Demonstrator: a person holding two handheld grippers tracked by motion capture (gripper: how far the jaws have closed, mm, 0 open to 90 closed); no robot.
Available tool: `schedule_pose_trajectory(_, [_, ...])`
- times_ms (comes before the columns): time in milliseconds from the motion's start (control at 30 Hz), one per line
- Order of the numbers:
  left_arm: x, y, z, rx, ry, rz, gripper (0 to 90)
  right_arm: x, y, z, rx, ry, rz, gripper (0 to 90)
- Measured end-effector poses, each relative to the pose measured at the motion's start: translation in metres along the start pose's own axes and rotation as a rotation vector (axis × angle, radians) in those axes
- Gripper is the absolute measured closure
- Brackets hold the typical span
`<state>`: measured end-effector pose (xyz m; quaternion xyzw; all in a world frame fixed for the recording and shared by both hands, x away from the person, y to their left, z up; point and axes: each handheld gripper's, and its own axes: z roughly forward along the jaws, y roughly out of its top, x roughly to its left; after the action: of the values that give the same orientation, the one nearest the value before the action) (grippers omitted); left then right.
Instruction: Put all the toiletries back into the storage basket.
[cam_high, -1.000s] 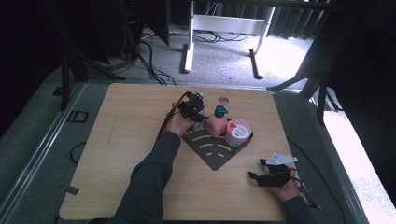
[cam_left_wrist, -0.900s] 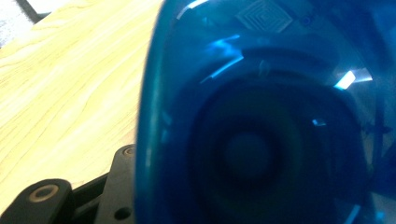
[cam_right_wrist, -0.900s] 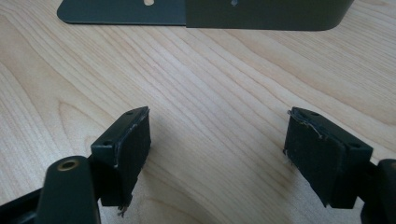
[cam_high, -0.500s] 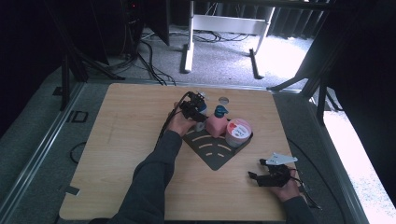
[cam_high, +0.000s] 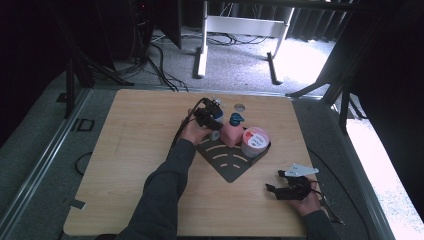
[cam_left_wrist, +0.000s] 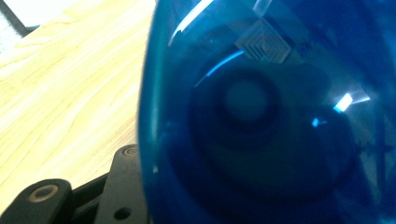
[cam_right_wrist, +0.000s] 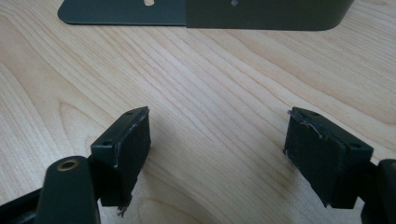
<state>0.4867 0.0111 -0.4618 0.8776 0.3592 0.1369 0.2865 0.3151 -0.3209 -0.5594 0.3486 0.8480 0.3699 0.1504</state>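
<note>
A see-through blue container (cam_left_wrist: 261, 121) sits right against the camera in the left gripper view, between the jaws, one black finger (cam_left_wrist: 123, 186) showing at its left. My left gripper (cam_high: 213, 121) is shut on it at the far corner of the dark slotted tray (cam_high: 232, 162). On that tray stand a pink bottle with a teal cap (cam_high: 232, 132) and a white tub with a pink lid (cam_high: 255, 142). My right gripper (cam_high: 274, 189) rests low over the wood at the front right, open, with nothing between its pads (cam_right_wrist: 123, 149).
A small round grey lid (cam_high: 239, 106) lies on the table behind the tray. The tray's edge (cam_right_wrist: 210, 11) runs across the top of the right gripper view. Bare wood spreads left of my left forearm. Cables and a stand's legs are on the floor beyond the table.
</note>
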Motion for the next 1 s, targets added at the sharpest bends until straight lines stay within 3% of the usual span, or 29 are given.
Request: schedule_pose_trajectory(1000, [0.0029,0.0030,0.0052,-0.006,-0.012,-0.017,50.4,0.0000,0.0000,0.0001,0.002,0.000,-0.006,22.2])
